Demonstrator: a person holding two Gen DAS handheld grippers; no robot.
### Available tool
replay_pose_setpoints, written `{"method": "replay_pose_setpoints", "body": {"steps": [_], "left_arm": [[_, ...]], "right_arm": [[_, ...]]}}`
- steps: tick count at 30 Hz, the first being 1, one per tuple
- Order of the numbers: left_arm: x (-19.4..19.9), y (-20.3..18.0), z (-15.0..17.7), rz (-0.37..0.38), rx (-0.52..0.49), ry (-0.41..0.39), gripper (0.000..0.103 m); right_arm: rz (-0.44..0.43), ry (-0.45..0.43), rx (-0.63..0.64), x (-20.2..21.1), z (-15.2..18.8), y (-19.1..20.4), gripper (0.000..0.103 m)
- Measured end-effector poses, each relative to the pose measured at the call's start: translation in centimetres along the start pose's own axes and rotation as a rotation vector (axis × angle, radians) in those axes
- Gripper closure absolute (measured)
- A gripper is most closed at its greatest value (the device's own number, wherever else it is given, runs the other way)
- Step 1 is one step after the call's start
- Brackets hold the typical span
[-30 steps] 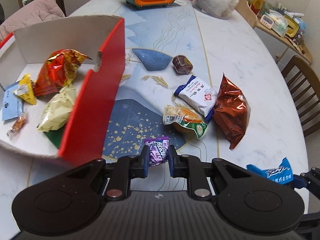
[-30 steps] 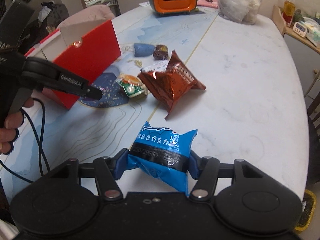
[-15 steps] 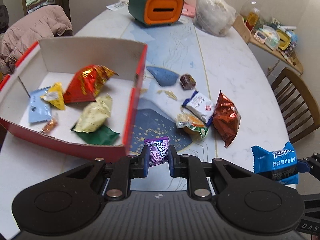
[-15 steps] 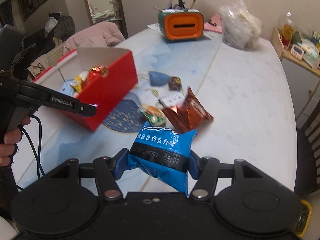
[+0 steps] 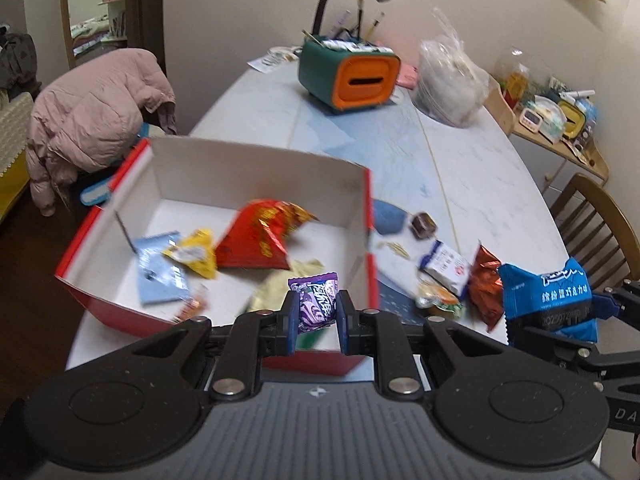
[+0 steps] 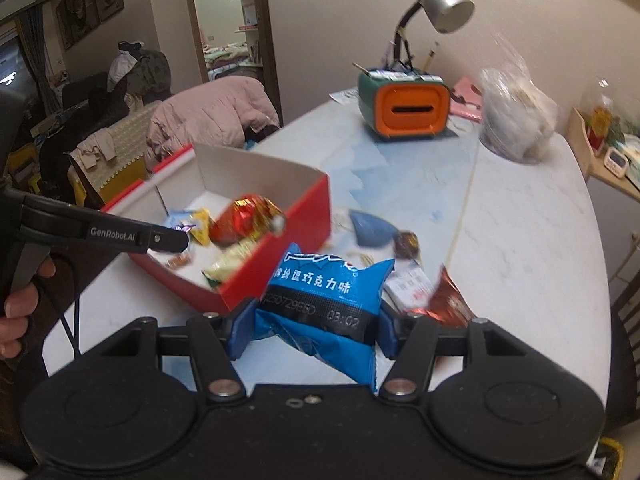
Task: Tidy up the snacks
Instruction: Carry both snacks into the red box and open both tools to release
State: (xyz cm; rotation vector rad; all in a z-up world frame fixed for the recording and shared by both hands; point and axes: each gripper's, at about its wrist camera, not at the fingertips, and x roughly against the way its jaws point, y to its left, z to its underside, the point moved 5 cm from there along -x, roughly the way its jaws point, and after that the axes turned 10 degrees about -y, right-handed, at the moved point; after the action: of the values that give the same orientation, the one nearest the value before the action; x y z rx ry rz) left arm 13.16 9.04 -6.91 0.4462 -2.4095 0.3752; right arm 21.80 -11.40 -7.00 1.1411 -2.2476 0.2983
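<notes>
Both grippers have risen w/ their loads: left gripper [image 5: 314, 314] clamps a purple candy [image 5: 316, 303] above the red box [image 5: 370, 276]; right gripper [image 6: 316, 320] grips a blue chocolate pack [image 6: 324, 300] beside it. Drop-off looks imminent; other snacks await on the table [image 5: 480, 184].

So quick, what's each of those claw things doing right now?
Left gripper: closed on a small purple candy packet.
Right gripper: closed on a blue snack bag.
</notes>
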Motion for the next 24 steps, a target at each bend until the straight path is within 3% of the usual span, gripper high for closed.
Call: {"method": "replay_pose_setpoints", "body": {"steps": [14,24], "left_arm": [[-1.2,9.8,-2.3,-0.085,-0.003,-0.002,0.085],[-4.8,13.9,-2.7,-0.117,-0.03,0.053,0.084]], "right_arm": [[-0.004,0.009,0.022,-7.2,-3.5,7.2,0.045],[-0.012,0.056,0.033,-12.6,-4.0,10.6,0.045]]}}
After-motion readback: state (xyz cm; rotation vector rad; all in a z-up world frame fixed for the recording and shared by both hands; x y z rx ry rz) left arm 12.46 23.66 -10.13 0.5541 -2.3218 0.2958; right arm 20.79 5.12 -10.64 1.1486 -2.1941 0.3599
